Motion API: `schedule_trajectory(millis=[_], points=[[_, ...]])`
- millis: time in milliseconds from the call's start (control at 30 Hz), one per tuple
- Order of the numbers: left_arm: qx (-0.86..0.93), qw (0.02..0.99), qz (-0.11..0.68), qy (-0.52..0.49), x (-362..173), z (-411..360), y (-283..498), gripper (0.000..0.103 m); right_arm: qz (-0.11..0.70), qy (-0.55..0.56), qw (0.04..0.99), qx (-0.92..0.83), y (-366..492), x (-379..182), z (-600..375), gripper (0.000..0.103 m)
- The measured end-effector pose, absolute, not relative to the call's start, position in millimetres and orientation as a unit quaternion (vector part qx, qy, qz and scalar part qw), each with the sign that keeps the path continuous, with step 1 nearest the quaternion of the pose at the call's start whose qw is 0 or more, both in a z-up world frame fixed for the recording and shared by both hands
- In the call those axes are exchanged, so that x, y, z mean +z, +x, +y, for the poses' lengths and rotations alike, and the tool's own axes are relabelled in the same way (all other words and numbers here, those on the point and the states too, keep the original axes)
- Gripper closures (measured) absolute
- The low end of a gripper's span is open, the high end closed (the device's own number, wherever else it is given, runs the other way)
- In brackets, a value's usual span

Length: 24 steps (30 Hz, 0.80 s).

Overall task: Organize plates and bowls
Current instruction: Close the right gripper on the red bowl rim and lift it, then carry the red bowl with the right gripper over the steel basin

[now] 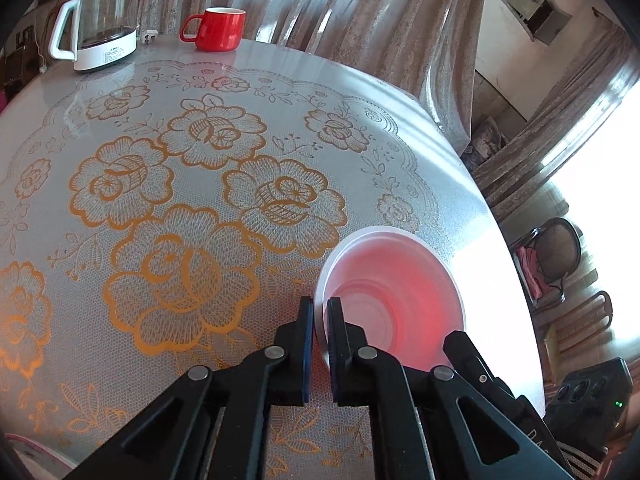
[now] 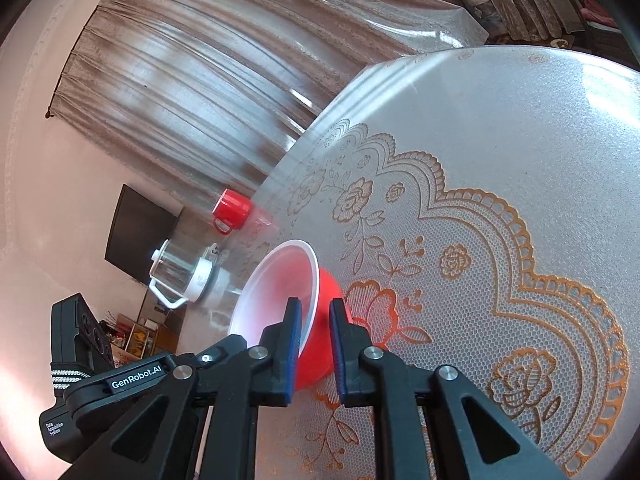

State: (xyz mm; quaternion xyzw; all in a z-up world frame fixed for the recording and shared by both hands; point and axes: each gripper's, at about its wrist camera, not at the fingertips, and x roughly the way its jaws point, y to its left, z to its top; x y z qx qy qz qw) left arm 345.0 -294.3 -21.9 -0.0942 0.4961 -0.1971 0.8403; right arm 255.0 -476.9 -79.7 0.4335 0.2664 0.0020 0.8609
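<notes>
A bowl point(image 1: 400, 280), red outside and white inside, is tilted over the lace-patterned table point(image 1: 180, 160) near its right edge. My left gripper point(image 1: 320, 304) is shut on the bowl's near-left rim, one pad inside and one outside. A finger point(image 1: 460, 346) of my right gripper reaches the bowl's right rim. In the right wrist view the same bowl point(image 2: 276, 280) lies on its side, its opening facing left. My right gripper point(image 2: 315, 304) is shut on the rim. The left gripper's body point(image 2: 132, 376) shows at lower left. The pale edge of a dish point(image 1: 32, 452) peeks in at the bottom left corner.
A red mug point(image 1: 218, 30) and a glass kettle with a white base point(image 1: 96, 24) stand at the table's far edge before a curtain point(image 1: 360, 20). The round table drops off just right of the bowl. Chairs point(image 1: 560, 248) stand on the floor beyond it.
</notes>
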Motion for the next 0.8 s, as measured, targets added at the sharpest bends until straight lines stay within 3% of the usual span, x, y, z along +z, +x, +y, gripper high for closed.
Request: schedule_trajectory(millis=[667,800], points=[[-0.155,0.852,0.491,-0.094,-16,-220,302,0.094,0.314,0.392,0.856,0.12,270,-85,-440,0.09],[-0.162,0.846,0.498,-0.103,-16,-206,296,0.094,0.319,0.424,0.835,0.148,272,-92,-437,0.09]])
